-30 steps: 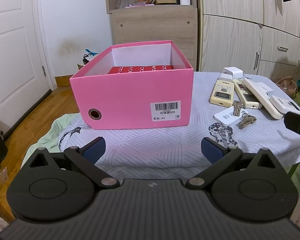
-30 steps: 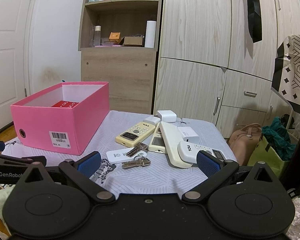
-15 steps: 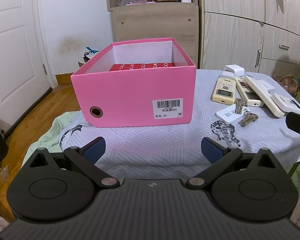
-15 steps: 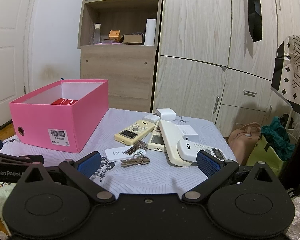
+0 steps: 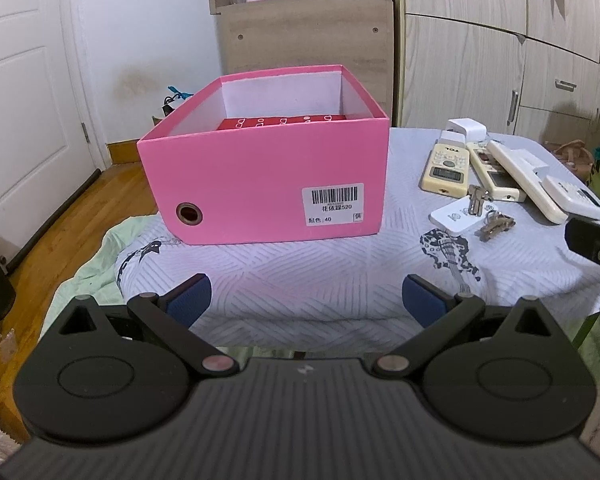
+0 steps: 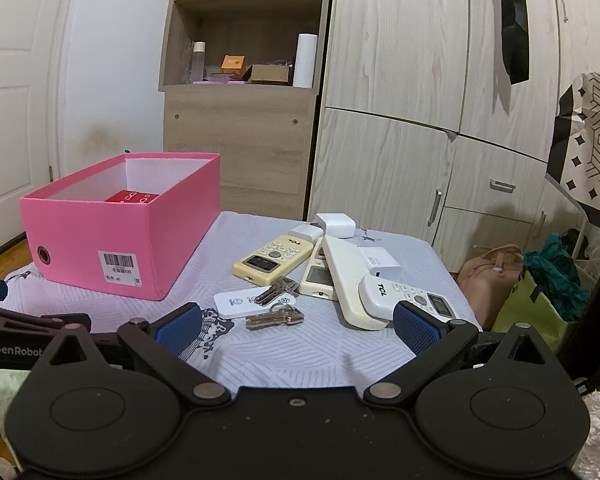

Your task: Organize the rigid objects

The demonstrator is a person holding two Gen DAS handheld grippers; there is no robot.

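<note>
A pink box (image 5: pixel 260 176) (image 6: pixel 112 236) stands on the cloth-covered table with a red item (image 5: pixel 280 122) (image 6: pixel 130 197) inside. To its right lie several remotes: a yellowish one (image 5: pixel 446 166) (image 6: pixel 274 258), a long cream one (image 6: pixel 346 276) and a white TCL one (image 6: pixel 408 294). Beside them are a white card (image 6: pixel 240 302), keys (image 5: pixel 494 226) (image 6: pixel 274 318) and white chargers (image 6: pixel 336 224). My left gripper (image 5: pixel 306 298) is open in front of the box, holding nothing. My right gripper (image 6: pixel 296 328) is open just short of the keys, also holding nothing.
A wooden shelf unit (image 6: pixel 244 80) and wardrobe doors (image 6: pixel 400 80) stand behind the table. A white door (image 5: pixel 24 100) and wood floor (image 5: pixel 60 220) are at the left. Bags (image 6: pixel 548 280) sit on the floor at the right. The left gripper's body (image 6: pixel 20 328) shows in the right wrist view.
Both grippers have drawn back and lifted slightly, so the box and remotes sit a little farther and lower in view. Both stay open. Nothing on the table moved.
</note>
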